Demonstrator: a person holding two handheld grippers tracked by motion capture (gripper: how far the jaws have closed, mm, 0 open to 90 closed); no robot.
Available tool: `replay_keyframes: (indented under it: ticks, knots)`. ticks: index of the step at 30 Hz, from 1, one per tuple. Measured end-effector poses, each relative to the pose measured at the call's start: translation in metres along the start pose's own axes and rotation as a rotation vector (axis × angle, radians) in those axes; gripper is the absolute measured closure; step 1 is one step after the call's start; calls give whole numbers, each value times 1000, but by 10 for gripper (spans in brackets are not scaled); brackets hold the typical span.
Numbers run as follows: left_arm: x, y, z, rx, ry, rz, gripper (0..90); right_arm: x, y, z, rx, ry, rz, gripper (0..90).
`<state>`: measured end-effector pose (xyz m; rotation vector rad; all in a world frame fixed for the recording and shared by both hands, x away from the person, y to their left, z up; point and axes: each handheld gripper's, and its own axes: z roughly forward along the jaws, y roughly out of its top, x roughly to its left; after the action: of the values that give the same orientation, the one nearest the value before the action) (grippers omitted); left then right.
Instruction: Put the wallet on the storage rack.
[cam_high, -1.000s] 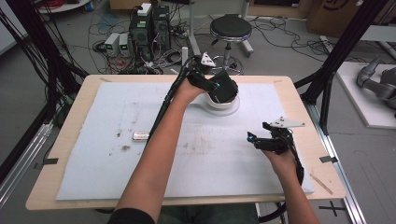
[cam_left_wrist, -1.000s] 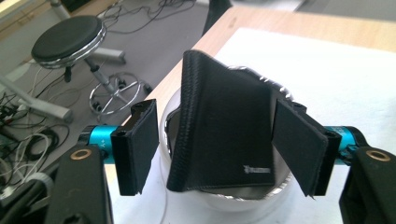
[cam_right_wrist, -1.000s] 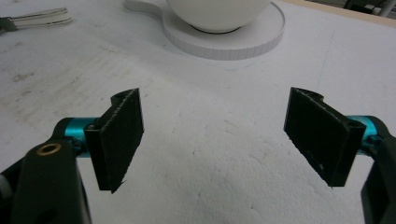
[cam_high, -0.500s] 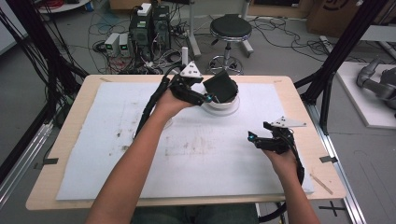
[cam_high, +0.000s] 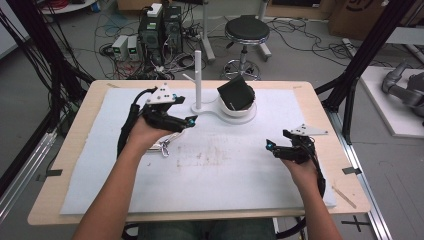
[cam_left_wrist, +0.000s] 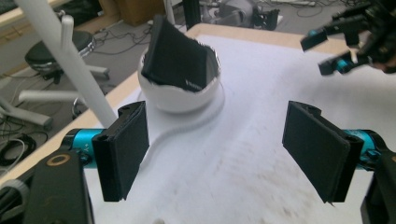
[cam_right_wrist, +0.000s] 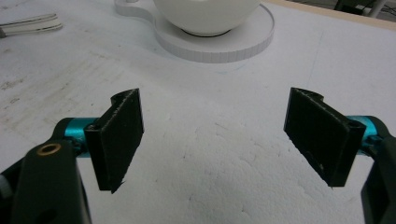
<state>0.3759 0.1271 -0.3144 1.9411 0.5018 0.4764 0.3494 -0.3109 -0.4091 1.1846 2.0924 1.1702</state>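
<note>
A black folded pouch (cam_high: 236, 93) stands tilted in a white bowl (cam_high: 239, 111) on a white base plate (cam_high: 212, 111) with an upright white post (cam_high: 198, 75). My left gripper (cam_high: 189, 121) hovers open over the mat, left of the post, apart from the bowl. In the left gripper view its jaws (cam_left_wrist: 224, 154) stand wide with nothing between them, and the pouch (cam_left_wrist: 180, 60) and bowl (cam_left_wrist: 180, 100) lie ahead. My right gripper (cam_high: 270, 146) is open low over the mat at the right; its view (cam_right_wrist: 224, 140) has the bowl (cam_right_wrist: 208, 14) ahead.
A small metal object (cam_high: 162, 147) lies on the white mat (cam_high: 225, 170) just under my left hand, also seen as a metal piece (cam_right_wrist: 30, 24) far left. The table's wooden edge (cam_high: 345, 150) rims the mat. A stool (cam_high: 245, 30) and computers stand beyond the table.
My left gripper let go of the black pouch in the bowl, opened, and drew back to the left and toward me. The right gripper stayed put.
</note>
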Motion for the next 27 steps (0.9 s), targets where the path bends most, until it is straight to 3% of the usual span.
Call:
replay_keyframes:
  ticks: [7,9,12,13,19,23,27]
  knots:
    - [-6,-25,-34,-28,22,-15,226,0,0,1,-2,2,9,201]
    - [-9,-38,-44,-43,23,-18,226,-1,0,1,-3,2,5,201]
    - [-8,-44,-48,-2,31,-23,225,-1,0,1,-1,-1,4,201]
    - [-7,-52,-54,-26,32,-31,224,-2,0,1,-2,-2,3,201]
    - [0,-79,-60,-2,67,-74,215,-1,0,1,-3,5,4,201]
    - [5,-83,-61,2,73,-95,203,0,0,3,5,8,-4,201]
    - [4,-83,-60,-2,71,-89,199,1,0,4,11,9,-16,201]
